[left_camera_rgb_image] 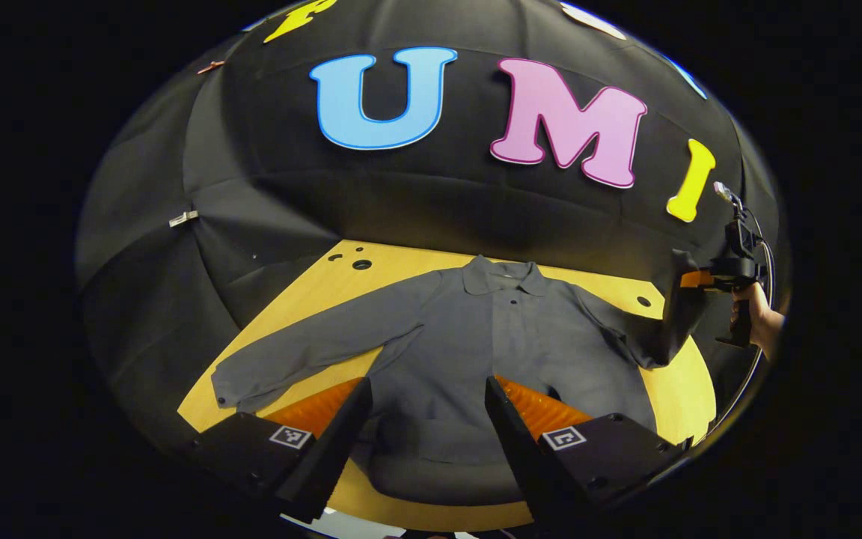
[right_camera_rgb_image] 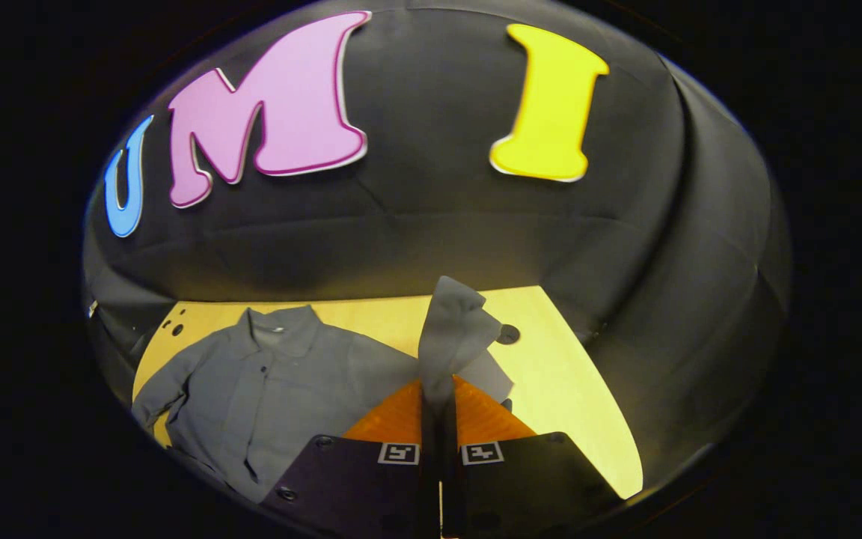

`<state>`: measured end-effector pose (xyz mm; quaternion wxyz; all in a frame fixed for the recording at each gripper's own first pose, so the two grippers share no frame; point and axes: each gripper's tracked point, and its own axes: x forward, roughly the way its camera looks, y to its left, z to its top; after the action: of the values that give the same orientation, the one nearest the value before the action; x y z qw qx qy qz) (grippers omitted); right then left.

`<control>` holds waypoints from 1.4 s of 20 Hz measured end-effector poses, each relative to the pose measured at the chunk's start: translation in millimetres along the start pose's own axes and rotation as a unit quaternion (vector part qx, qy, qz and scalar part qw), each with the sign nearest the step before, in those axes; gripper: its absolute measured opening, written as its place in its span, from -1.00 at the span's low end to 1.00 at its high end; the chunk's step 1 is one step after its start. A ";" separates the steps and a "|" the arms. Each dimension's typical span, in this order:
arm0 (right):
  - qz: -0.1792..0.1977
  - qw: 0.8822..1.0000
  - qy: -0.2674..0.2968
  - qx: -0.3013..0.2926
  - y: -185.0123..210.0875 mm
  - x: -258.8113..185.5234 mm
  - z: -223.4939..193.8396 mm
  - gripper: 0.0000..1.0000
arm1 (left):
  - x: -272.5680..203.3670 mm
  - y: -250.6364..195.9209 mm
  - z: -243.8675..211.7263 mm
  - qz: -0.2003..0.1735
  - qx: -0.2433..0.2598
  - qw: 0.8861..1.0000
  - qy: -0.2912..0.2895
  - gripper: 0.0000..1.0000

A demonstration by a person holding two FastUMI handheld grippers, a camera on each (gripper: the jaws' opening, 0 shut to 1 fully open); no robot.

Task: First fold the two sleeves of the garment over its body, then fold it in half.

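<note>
Garment: your grey collared shirt (left_camera_rgb_image: pixel 468 337) lies flat and face up on the yellow wooden table (left_camera_rgb_image: pixel 311 292), collar toward the booth wall, hem toward you.
Right gripper: your right gripper (right_camera_rgb_image: pixel 438 408) is closed on the cuff end of the right sleeve (right_camera_rgb_image: pixel 453 329); both fingers press on the cloth, which stands up out of them in a bunch. In the left gripper view you can see that gripper (left_camera_rgb_image: pixel 689 281) lifted off the table at the far right, with your hand (left_camera_rgb_image: pixel 756 318) on its handle and the sleeve hanging from it.
Left gripper: your left gripper (left_camera_rgb_image: pixel 427 415) hangs above the shirt's lower body with its jaws spread wide and nothing between them.
Left sleeve: the left sleeve (left_camera_rgb_image: pixel 311 352) lies stretched out to the side on the table, untouched, its cuff near the table's edge.
Done so far: judging from this, only the first fold is under way. The right sleeve is picked up, but it is not yet laid over the body.
Left to do: you have to carry the right sleeve across the body, fold the left sleeve over likewise, then fold the shirt in half.
Writing: I can read no brand or label on the shirt. Each gripper finger carries a small square black-and-white marker (left_camera_rgb_image: pixel 289 436), a coded pattern and not text.
</note>
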<state>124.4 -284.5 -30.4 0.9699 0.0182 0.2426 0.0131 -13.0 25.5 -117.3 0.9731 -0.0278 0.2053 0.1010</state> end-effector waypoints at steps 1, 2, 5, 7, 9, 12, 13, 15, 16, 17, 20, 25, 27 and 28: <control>0.013 1.000 0.001 0.002 4.5 -7.3 4.2 -0.89 | -1.5 4.9 1.2 0.004 -0.002 1.000 -0.003 0.92; 0.023 1.000 0.005 -0.001 6.5 -13.1 7.9 -0.89 | -2.7 10.2 0.3 0.009 -0.003 1.000 -0.005 0.92; 0.065 0.997 0.007 -0.028 27.3 -29.8 18.0 -0.89 | -5.8 22.0 -5.1 0.016 -0.010 1.000 -0.002 0.92; 0.094 0.995 0.012 -0.038 48.4 -38.4 24.1 -0.89 | -6.2 27.8 -8.3 0.026 -0.016 1.000 -0.001 0.91; 0.119 0.992 0.017 -0.035 65.4 -44.7 25.8 -0.89 | -10.3 39.3 -11.9 0.033 -0.029 0.999 0.002 0.92; 0.147 0.988 0.029 -0.027 108.6 -33.3 9.9 -0.88 | -14.1 50.4 -16.1 0.047 -0.039 0.998 0.004 0.92; 0.154 0.987 0.036 -0.021 122.1 -29.6 4.3 -0.88 | -14.3 54.2 -16.1 0.052 -0.041 0.998 0.004 0.92; 0.172 0.984 0.052 -0.007 145.1 -25.5 -7.4 -0.89 | -14.9 62.8 -20.0 0.061 -0.047 0.997 0.005 0.92; 0.182 0.982 0.058 0.000 155.7 -22.6 -12.9 -0.89 | -14.5 66.5 -22.4 0.066 -0.049 0.997 0.007 0.91; 0.193 0.979 0.062 0.008 167.9 -21.5 -16.9 -0.89 | -15.4 70.6 -25.4 0.071 -0.052 0.996 0.010 0.91; 0.242 0.966 0.085 0.035 211.4 -28.4 -33.8 -0.89 | -17.7 78.4 -33.1 0.087 -0.061 0.994 0.018 0.92; 0.297 0.947 0.112 0.041 269.2 -27.9 -69.1 -0.89 | -26.5 84.2 -47.0 0.115 -0.076 0.990 0.029 0.92; 0.302 0.943 0.129 0.052 282.4 -22.5 -83.0 -0.89 | -30.0 83.7 -53.0 0.124 -0.081 0.988 0.034 0.92; 0.301 0.942 0.137 0.059 286.8 -18.9 -91.3 -0.89 | -32.6 83.3 -56.9 0.128 -0.083 0.988 0.036 0.92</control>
<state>60.0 4.0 -90.1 0.8752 0.1459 0.3566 0.2926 -81.9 95.5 -157.2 0.9385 -0.0851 0.2329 0.2404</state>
